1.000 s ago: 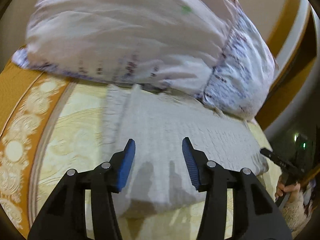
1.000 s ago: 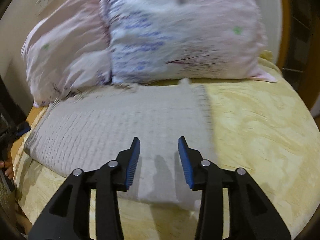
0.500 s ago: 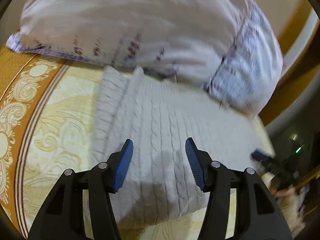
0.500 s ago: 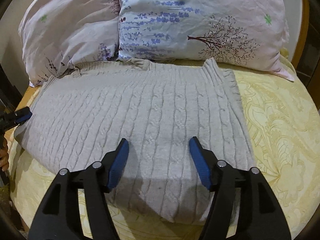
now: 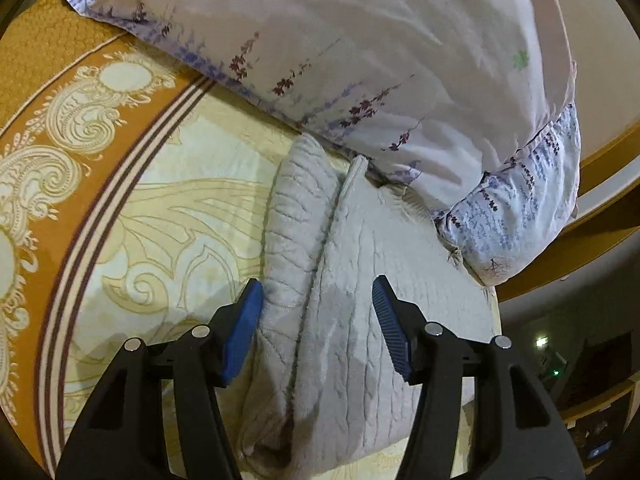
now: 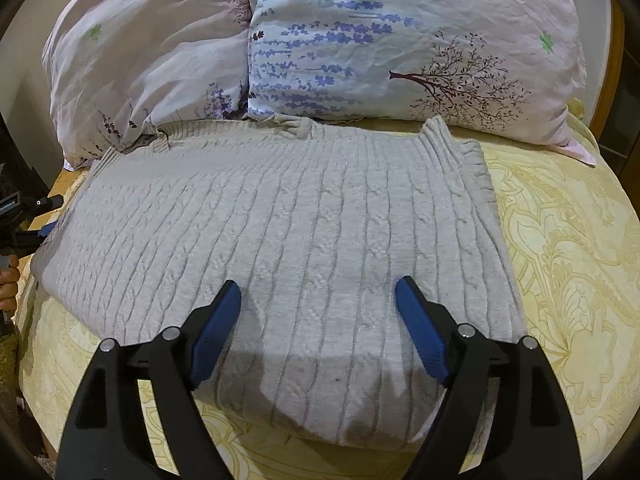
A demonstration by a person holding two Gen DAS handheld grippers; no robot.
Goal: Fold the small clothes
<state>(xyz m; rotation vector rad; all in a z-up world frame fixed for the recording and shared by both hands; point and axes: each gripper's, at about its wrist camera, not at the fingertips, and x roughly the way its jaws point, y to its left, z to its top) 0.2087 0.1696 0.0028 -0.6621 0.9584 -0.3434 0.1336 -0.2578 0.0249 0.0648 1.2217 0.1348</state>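
Observation:
A grey cable-knit sweater (image 6: 300, 220) lies folded flat on the yellow bedspread (image 6: 560, 240), its neck end against the pillows. My right gripper (image 6: 319, 292) hovers over the sweater's near edge. Its jaws are opening wide, and the knit lies beneath them with no pad pressing on it. In the left wrist view the sweater (image 5: 352, 240) runs away from me, with a folded sleeve along its left side. My left gripper (image 5: 316, 292) stands open over that side, the left pad by the sleeve's outer edge and nothing gripped.
Two floral pillows (image 6: 400, 40) (image 6: 152, 52) lean at the head of the bed; one pillow (image 5: 360, 60) overhangs the sweater's top. An orange patterned border (image 5: 48, 60) runs along the spread. A person's hand (image 6: 8, 284) shows at the far left edge.
The left gripper rolled, sank and shifted toward the sweater's sleeve side. The right gripper's jaws spread much wider and it dropped a little closer to the knit.

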